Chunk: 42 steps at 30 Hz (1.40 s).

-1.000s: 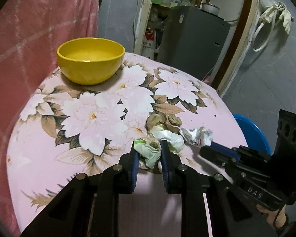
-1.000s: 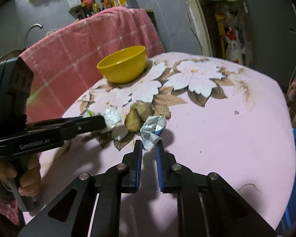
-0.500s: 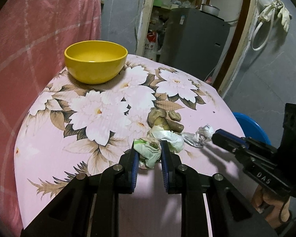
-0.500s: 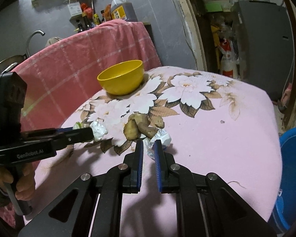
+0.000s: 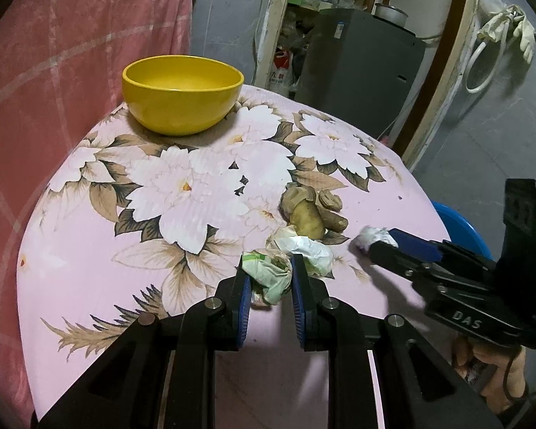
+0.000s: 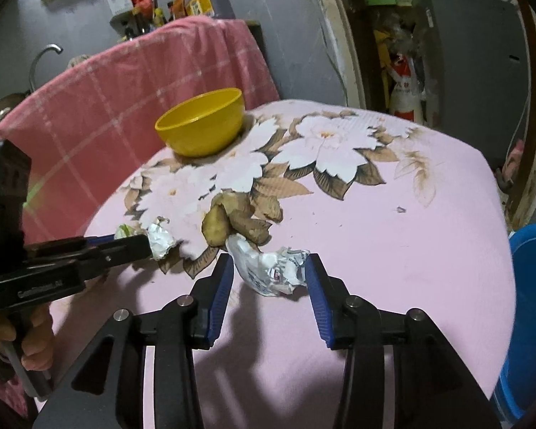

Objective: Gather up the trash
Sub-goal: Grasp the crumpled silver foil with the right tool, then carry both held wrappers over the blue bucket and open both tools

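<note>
Right gripper [image 6: 268, 279]: jaws have just been opening and stand parted to a moderate gap; crumpled foil wrapper [image 6: 275, 271] lies between them on the table, the right pad at its edge, the left pad apparently just clear, so no grip is judged to hold; whether the wrapper is wholly free of the pads cannot be told.
Left gripper [image 5: 268, 279]: jaws drawn narrow and clamped on a green-and-white paper wad [image 5: 268, 279], held low over the near edge of the floral tablecloth [image 5: 160, 250]; a second white wad [image 5: 311, 250] sits just beside it, touching or nearly so.
Other trash: brown peel scraps [image 6: 239, 218] heaped just beyond the wrapper, near the cloth's middle.
Receptacles: yellow bowl [image 5: 182, 100] at the far side, well apart from the trash; blue bin [image 6: 532, 314] off the table's right edge, below.
Step in hand, as judged: handling the wrapper at the right side.
Handling notes: foil is light and springy; close squarely across its bulk, not its edge; keep clear of the peels; lift fully before swinging toward the bin; hold the left clamp steady meanwhile.
</note>
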Available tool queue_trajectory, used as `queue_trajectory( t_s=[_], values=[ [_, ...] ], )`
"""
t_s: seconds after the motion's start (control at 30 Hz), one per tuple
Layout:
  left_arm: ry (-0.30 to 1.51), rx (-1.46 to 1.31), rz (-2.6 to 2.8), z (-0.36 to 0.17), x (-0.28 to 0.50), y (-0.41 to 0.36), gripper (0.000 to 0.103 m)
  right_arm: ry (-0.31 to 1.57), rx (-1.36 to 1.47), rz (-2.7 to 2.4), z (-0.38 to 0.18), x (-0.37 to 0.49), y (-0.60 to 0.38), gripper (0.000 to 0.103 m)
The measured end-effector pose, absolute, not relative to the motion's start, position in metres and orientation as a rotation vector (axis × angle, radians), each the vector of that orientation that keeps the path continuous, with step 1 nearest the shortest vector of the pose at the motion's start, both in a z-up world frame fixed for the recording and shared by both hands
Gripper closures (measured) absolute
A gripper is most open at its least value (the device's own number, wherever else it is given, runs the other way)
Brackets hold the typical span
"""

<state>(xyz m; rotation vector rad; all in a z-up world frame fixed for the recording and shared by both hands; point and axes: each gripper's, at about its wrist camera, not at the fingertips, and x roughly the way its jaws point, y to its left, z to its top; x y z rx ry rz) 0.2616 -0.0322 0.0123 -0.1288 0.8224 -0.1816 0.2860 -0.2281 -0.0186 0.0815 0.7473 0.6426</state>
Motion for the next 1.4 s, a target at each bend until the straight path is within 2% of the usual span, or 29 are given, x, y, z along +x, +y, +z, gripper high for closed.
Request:
queue_trajectory(
  t_s=[0.2, 0.3, 0.33, 0.37, 0.47, 0.87, 1.0, 1.4],
  values=[
    [0.819, -0.118, -0.185, 0.012, 0.261, -0.033, 0.086, 0.782, 0.046, 0.638, -0.023, 0.295, -0.219, 0.057],
    [0.818, -0.113, -0.185, 0.012, 0.262, -0.034, 0.086, 0.805, 0.041, 0.638, -0.026, 0.299, -0.217, 0.058],
    [0.818, -0.113, -0.184, 0.012, 0.261, -0.035, 0.086, 0.804, 0.039, 0.641, -0.026, 0.299, -0.216, 0.061],
    [0.819, -0.112, -0.185, 0.012, 0.261, -0.035, 0.086, 0.81, 0.037, 0.643, -0.027, 0.299, -0.216, 0.074],
    [0.813, -0.106, -0.184, 0.013, 0.261, -0.037, 0.086, 0.815, 0.042, 0.635, -0.028, 0.301, -0.216, 0.084],
    [0.758, -0.086, -0.191, 0.027, 0.254, -0.043, 0.086, 0.725, 0.094, 0.645, -0.017, 0.289, -0.228, 0.088],
    [0.695, -0.111, -0.219, 0.041, 0.251, -0.051, 0.086, 0.632, 0.13, 0.629, -0.004, 0.277, -0.243, 0.088],
    [0.373, -0.166, -0.386, 0.094, 0.243, -0.13, 0.086, 0.094, 0.113, 0.34, 0.065, 0.199, -0.328, 0.086]
  ],
)
